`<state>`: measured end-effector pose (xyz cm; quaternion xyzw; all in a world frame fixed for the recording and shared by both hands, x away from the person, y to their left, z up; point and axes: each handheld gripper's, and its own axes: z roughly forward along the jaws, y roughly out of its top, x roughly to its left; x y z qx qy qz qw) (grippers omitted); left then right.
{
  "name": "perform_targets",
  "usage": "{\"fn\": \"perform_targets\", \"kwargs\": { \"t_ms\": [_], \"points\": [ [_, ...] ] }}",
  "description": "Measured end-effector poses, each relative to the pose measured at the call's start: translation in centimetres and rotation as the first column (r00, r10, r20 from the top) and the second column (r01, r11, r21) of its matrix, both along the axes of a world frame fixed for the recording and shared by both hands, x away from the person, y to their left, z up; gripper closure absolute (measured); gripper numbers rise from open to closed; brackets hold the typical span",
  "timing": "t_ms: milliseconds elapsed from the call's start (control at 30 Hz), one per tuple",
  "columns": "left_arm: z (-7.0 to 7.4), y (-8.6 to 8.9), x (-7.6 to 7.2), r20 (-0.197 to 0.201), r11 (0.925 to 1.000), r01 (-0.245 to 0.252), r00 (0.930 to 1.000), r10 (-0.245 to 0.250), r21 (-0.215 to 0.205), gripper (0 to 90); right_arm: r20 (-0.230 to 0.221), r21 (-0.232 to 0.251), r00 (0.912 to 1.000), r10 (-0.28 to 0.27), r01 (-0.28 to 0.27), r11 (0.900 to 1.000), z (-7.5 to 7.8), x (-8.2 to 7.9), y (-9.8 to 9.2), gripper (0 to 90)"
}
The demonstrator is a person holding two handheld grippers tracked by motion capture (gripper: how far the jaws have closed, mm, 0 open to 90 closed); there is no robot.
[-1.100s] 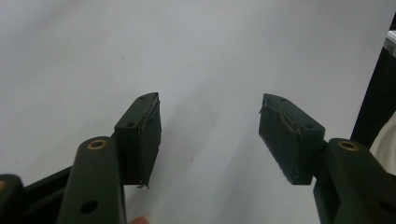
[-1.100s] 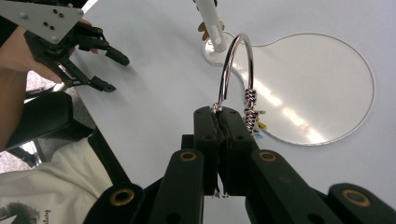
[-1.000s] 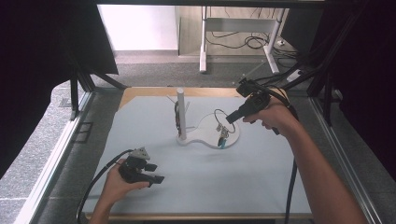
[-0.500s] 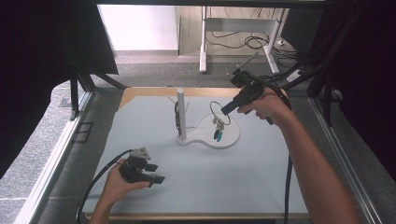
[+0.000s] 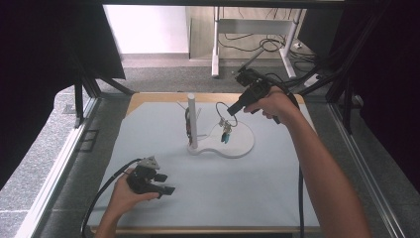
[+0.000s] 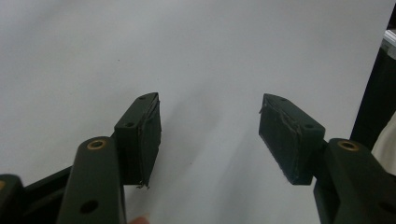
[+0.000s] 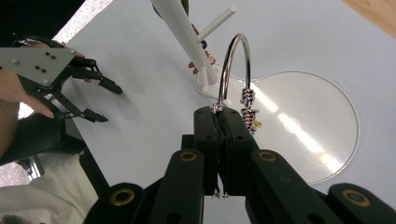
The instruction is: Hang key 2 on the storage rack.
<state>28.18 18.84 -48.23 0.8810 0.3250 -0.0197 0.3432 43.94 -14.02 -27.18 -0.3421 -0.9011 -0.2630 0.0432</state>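
Observation:
My right gripper is shut on a silver wire bracelet, whose small charms and teal pendant dangle above the white round base of a jewellery stand. In the right gripper view the bracelet arches up out of the closed jaws beside the stand's white post. Something dark hangs on the post at its left side. My left gripper rests open on the mat at the front left, nothing between its pads.
A pale blue mat covers the wooden table. Black frame bars and grey floor flank it on the left; cables and a desk leg lie beyond the far edge. A thin white peg sticks out from the post.
My right gripper has risen and moved left and farther away, carrying the bracelet closer to the post. The left gripper has stayed put.

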Motion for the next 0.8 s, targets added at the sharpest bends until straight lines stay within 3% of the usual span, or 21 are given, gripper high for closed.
{"fn": "perform_targets", "kwargs": {
  "t_ms": [233,800],
  "points": [
    [0.1,0.1,0.0,0.000,1.0000,0.000,1.0000,0.000,0.001,39.2,0.002,-0.001,1.0000,0.003,-0.003,1.000,0.1,0.7,0.9,86.8],
    [0.1,0.0,0.1,-0.005,0.9998,0.004,1.0000,-0.005,-0.018,39.2,-0.015,-0.029,0.9999,-0.004,0.004,1.000,-1.3,2.4,3.1,86.7]
  ]
}}
